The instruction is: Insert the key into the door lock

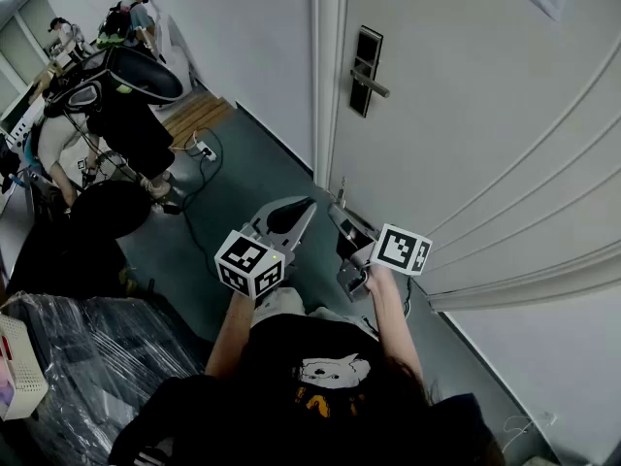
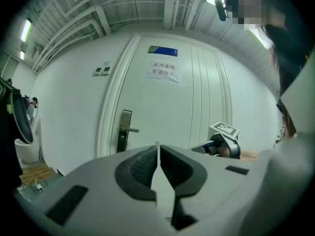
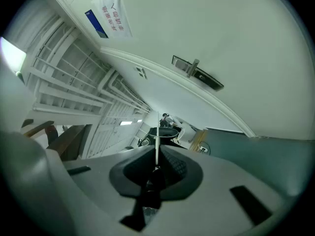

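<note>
Closest to the head camera is the person's black shirt [image 1: 291, 343], with both arms stretched forward over the grey floor [image 1: 233, 197] towards the white door [image 1: 466, 115]. The right claw [image 1: 337, 212] is clamped on the key [image 3: 157, 139], whose thin blade sticks out edge-on beyond the tips. The key is well apart from the door lock [image 1: 364, 71], a dark plate with a lever handle [image 1: 374, 85] near the door's edge by the frame. The left claw [image 1: 303, 210] is just beside the right one, its jaws together at the tips with nothing between them. A paper notice [image 2: 162, 72] hangs higher on the door.
</note>
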The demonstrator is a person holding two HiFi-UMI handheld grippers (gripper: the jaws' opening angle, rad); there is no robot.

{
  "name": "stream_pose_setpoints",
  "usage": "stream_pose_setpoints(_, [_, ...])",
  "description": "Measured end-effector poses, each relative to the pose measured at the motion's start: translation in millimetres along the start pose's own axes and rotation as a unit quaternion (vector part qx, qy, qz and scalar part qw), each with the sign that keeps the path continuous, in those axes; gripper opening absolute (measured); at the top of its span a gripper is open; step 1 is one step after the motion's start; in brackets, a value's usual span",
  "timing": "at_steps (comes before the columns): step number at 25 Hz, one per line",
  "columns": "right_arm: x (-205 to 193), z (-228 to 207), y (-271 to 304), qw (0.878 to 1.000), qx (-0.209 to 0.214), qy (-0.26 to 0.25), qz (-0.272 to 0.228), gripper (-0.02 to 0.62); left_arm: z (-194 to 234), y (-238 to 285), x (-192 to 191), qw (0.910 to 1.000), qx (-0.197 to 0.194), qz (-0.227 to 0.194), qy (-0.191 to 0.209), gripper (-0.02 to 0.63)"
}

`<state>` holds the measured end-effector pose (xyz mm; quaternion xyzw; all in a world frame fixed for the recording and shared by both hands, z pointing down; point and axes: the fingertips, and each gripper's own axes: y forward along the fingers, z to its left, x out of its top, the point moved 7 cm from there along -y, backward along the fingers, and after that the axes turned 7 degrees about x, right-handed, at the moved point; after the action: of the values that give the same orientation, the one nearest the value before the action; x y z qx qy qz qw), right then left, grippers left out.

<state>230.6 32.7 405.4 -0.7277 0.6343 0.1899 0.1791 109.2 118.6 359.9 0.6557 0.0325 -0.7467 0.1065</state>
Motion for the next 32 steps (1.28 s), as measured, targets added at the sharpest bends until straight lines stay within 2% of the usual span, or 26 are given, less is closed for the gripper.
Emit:
stream_pose_setpoints(19, [-0.6,-4.2,0.4,1.000,0.005,0.012,-0.008,0.020,-1.7,1.3,-2.5,0.9999,-0.004,0.009,0.005,0.021])
stream_pose_setpoints(32, [13.8,-28.0,19.6,0.999,0.011,0.031,0.004,0.020,19.3,21.0,-9.8,0.9994,0.017,0.029,-0.002,0.021])
